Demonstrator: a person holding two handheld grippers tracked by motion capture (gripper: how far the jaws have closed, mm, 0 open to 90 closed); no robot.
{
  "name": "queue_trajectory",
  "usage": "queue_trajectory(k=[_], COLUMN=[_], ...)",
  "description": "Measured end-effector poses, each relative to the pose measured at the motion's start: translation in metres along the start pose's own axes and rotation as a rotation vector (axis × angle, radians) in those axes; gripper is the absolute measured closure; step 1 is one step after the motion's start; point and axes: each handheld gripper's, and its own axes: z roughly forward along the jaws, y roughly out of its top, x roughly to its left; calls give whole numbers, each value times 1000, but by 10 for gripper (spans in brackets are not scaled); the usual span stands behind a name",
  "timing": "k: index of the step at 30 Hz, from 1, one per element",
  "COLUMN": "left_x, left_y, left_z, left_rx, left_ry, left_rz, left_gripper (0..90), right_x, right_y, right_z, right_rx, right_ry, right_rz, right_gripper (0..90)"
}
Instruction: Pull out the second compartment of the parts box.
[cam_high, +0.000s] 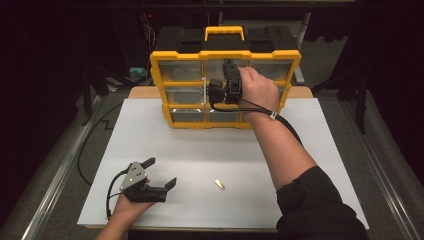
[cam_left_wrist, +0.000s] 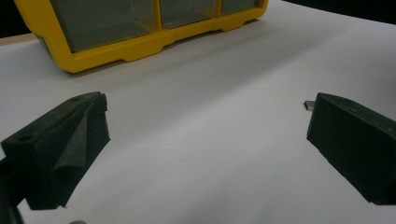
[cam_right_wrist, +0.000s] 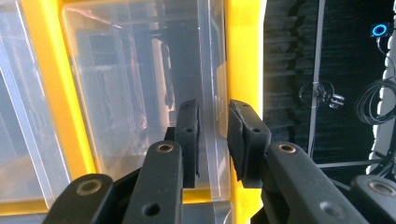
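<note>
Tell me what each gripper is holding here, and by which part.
The right gripper has its jaws closed around the clear front edge of a drawer in the yellow organizer. The left gripper is open, holding nothing.

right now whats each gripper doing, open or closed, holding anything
Left gripper: open, holding nothing, low over the white table.
Right gripper: fingers nearly closed on the clear drawer edge of the yellow organizer.

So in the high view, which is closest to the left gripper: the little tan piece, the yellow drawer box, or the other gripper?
1. The little tan piece, on the white board just right of the left gripper.
2. The yellow drawer box, standing at the board's far edge.
3. The right gripper, up against the box's front.
</note>
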Motion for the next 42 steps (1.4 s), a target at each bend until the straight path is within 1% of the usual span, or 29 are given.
queue_trajectory(k=[4,6,8,10,13,22,26,30,33,38,42], left_x=[-1,0,0,-1,-1,0,0,0,1,1,2], left_y=[1,0,0,0,1,1,0,0,0,0,0], left_z=[0,0,0,-1,-1,-1,-1,-1,0,0,0], left_rx=[-6,-1,0,-1,-1,-8,-3,-6,-4,-2,0], left_ry=[-2,-2,-1,0,-1,-2,-4,-7,-7,-6,-7], left_rz=[1,2,1,1,4,-4,-2,-4,-4,-6,-8], left_gripper=[0,1,1,0,1,1,1,1,1,1,0], right_x=[1,2,2,2,3,5,5,4,3,1,1], right_y=[1,1,1,2,4,7,7,7,6,6,6], right_z=[0,1,1,1,1,1,1,-1,-3,-7,-12], right_rx=[2,0,0,3,14,17,18,19,18,20,17], right_ry=[-7,-21,-22,-28,-32,-45,-45,-42,-37,-21,-21], right_rz=[-13,-12,-11,-22,-20,-22,-24,-25,-38,-41,-52], right_gripper=[763,782,785,786,787,787,796,825,840,840,840])
